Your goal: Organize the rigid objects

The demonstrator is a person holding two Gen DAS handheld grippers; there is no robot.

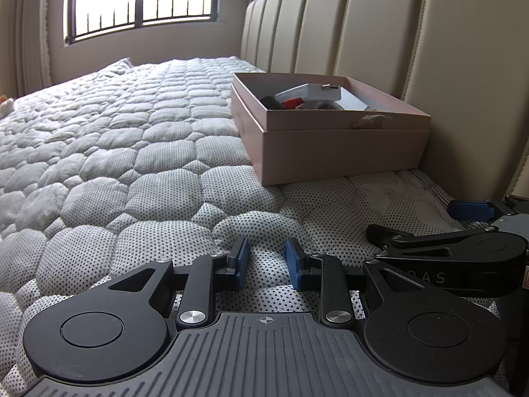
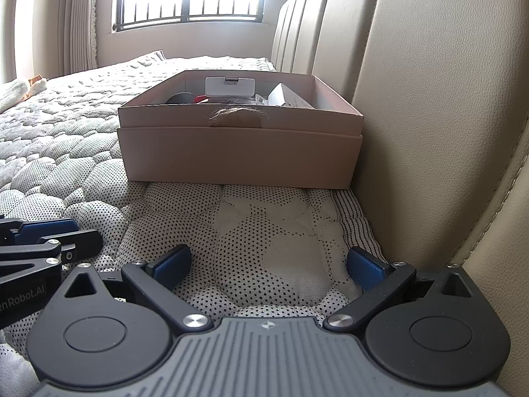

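In the left wrist view, the left gripper (image 1: 264,264) is resting on the white quilted mattress (image 1: 115,165), its blue pads parted by a narrow gap and pinching nothing. Far to the right, the open pink cardboard box (image 1: 330,152) is sitting against the cream padded headboard (image 1: 396,49), probably braced there, holding a white plastic device (image 1: 310,94) among other items. In the right wrist view, the right gripper (image 2: 267,268) is lying spread wide and empty, facing the box (image 2: 238,158) ahead, seemingly ready to reach in.
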